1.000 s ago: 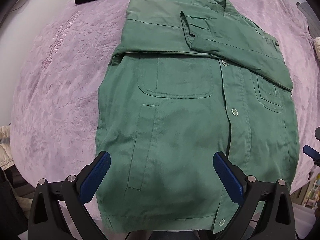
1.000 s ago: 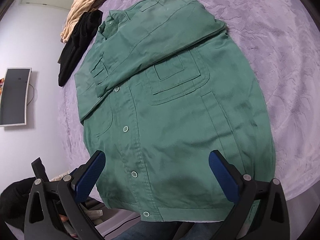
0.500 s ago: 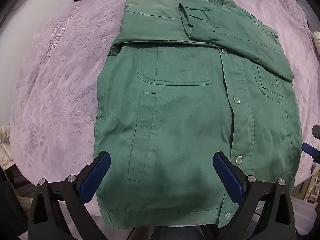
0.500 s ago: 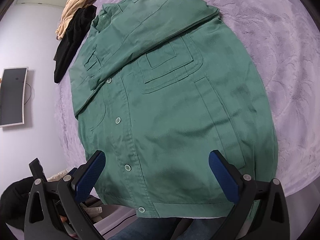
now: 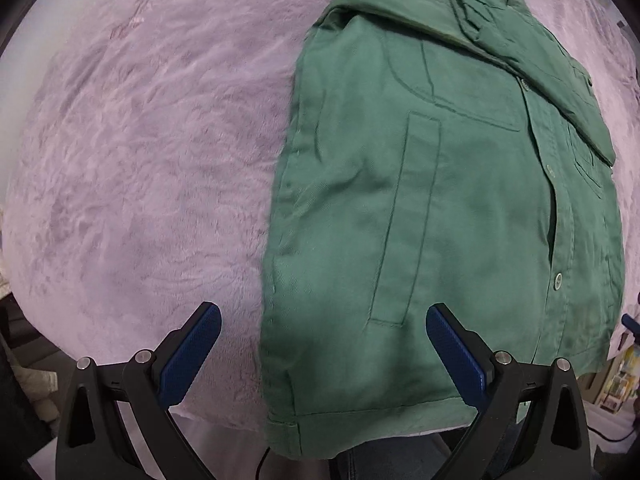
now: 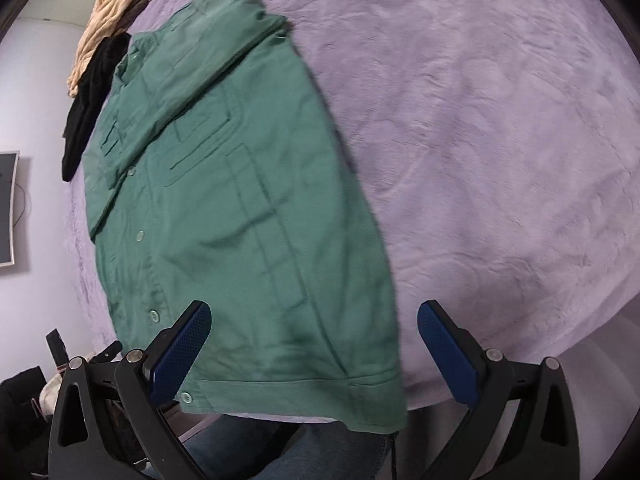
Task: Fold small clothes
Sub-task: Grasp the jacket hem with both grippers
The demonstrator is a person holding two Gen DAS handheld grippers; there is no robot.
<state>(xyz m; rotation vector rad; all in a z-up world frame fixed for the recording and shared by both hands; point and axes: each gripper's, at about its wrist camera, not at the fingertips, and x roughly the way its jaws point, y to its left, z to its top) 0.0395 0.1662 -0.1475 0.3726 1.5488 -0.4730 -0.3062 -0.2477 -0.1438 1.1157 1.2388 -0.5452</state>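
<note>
A green button-up shirt (image 5: 432, 208) lies flat on the lilac plush cover (image 5: 140, 160), front side up, its sleeves folded across the chest near the collar. My left gripper (image 5: 320, 356) hovers open over the shirt's lower left corner, straddling its side edge. The same shirt (image 6: 240, 220) shows in the right wrist view, hem nearest me. There my right gripper (image 6: 312, 352) hangs open above the lower right corner, one finger over the button strip, the other past the side seam. Nothing sits between either pair of blue pads (image 5: 456, 356).
A black garment (image 6: 88, 104) and a beige one (image 6: 108, 12) lie beyond the collar at the far edge. The cover (image 6: 500, 140) stretches bare to either side of the shirt. A person's jeans (image 6: 256, 448) show below the hem. A wall screen (image 6: 8, 208) hangs at left.
Both grippers have spread apart sideways: the left one shifted left to the shirt's left edge, the right one shifted right to its right edge. Both stay open; the shirt has not moved.
</note>
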